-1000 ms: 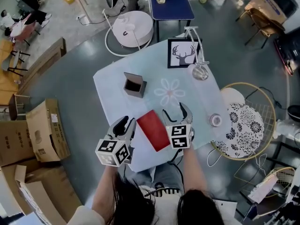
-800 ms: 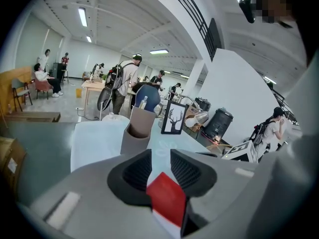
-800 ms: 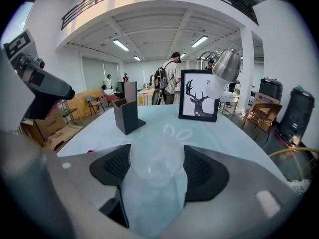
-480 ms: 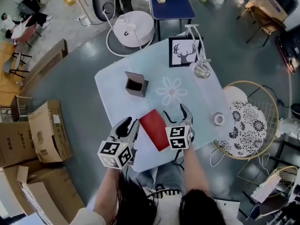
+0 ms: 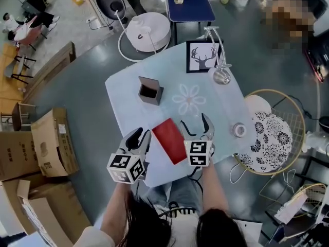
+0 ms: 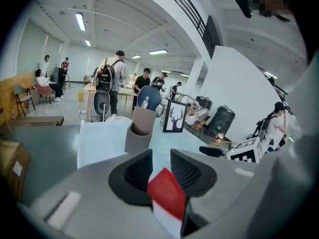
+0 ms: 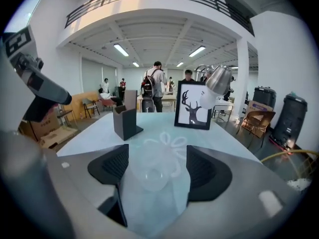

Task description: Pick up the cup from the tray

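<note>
The right tongs (image 7: 157,151) have just been opening wider around the clear cup (image 7: 152,176), which sits on the counter (image 5: 128,94) beside the red tray (image 5: 169,140) (left tongs (image 6: 161,153) narrowly apart, empty), so no grip looks made yet.

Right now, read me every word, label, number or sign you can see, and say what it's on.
No readable text anywhere.
Left marker cube and right marker cube: square black-and-white patterns, no letters.
Framed picture: deer silhouette, no words.
Cardboard box label: too small to read.
</note>
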The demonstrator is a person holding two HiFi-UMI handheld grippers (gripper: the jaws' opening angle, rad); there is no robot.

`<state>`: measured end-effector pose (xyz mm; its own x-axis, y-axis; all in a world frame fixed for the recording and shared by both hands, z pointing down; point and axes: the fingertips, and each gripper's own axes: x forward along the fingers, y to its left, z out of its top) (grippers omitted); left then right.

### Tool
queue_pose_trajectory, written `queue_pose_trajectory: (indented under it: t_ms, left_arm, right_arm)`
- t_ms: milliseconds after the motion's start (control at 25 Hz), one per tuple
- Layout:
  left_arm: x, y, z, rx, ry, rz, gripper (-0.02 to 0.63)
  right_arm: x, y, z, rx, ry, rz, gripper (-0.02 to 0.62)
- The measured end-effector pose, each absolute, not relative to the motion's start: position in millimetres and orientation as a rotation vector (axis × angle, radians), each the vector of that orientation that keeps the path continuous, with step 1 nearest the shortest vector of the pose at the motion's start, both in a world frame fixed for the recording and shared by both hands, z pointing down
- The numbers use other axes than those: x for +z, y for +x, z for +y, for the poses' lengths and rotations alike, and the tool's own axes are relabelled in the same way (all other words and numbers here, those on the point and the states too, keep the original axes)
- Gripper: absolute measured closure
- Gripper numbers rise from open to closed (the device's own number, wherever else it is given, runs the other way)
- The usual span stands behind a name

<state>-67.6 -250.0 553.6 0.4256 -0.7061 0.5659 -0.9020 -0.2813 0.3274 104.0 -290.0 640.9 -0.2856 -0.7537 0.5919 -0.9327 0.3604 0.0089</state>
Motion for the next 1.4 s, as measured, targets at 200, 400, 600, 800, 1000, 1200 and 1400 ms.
queue_pose_trajectory:
  t_ms: [200, 400, 600, 800, 1000, 1200, 1400]
  left_arm:
    - [549, -68, -249, 0.382, 2.066, -1.361, 0.382]
    - [536, -58, -249, 0.337, 2.097, -1.364, 0.382]
    - [519, -60, -236, 0.316, 2.138, -1.396, 0.382]
    - [499, -70, -217, 0.262, 2.166, -1.424, 0.382]
    - [476, -72, -196, 0.212, 2.233, -1.413, 0.382]
    - [462, -82, -174, 0.182, 2.288, -1.421, 0.382]
    - [457, -88, -148, 0.186, 2.327, -1.414, 0.382]
  right_arm:
    - [600, 111, -291, 0.447, 1.557, -2.200, 0.207]
    - [563, 107, -288, 0.348, 1.587, -2.218, 0.201]
    - [539, 98, -271, 0.290, 1.570, -2.240, 0.212]
    - [514, 92, -243, 0.263, 1.590, -2.256, 0.245]
    - [480, 86, -214, 0.210, 1.661, -2.242, 0.463]
    - [458, 76, -181, 0.230, 1.742, -2.271, 0.569]
    - [454, 62, -146, 0.239, 1.733, -2.270, 0.571]
